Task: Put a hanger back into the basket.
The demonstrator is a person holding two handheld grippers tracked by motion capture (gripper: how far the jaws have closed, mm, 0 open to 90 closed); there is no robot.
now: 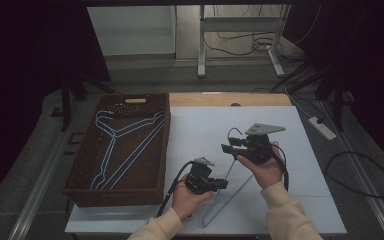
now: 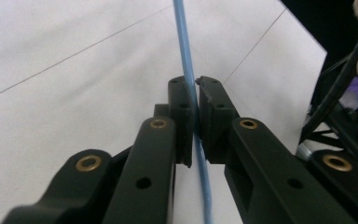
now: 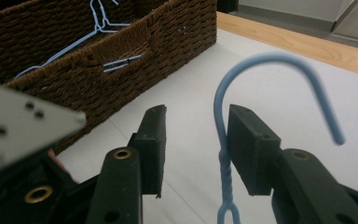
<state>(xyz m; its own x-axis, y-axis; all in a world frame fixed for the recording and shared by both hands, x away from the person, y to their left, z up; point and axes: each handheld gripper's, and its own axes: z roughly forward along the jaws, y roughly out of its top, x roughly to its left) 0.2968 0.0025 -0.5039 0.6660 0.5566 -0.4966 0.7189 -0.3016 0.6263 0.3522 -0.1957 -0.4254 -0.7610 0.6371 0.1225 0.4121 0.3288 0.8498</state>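
Note:
A blue wire hanger [image 1: 230,187] lies slanted over the white table between the person's two hands. My left gripper [image 1: 222,184] is shut on its lower wire; in the left gripper view the pads [image 2: 184,107] of the gripper [image 2: 195,86] pinch the thin blue wire [image 2: 182,32], which runs on across the table. Higher up, my right gripper [image 1: 226,148] stands open at the hook end. In the right gripper view the twisted neck [image 3: 225,175] rises between the jaws of the gripper [image 3: 196,116], close against the right pad [image 3: 247,140], and the hook [image 3: 270,57] curves over it.
A brown wicker basket [image 1: 166,145] stands at the left of the table and holds other blue hangers [image 1: 125,145]; its near wall [image 3: 168,32] lies ahead of my right gripper. A bare wooden strip [image 1: 260,99] edges the far side. Cables and a power strip [image 1: 322,128] lie on the floor.

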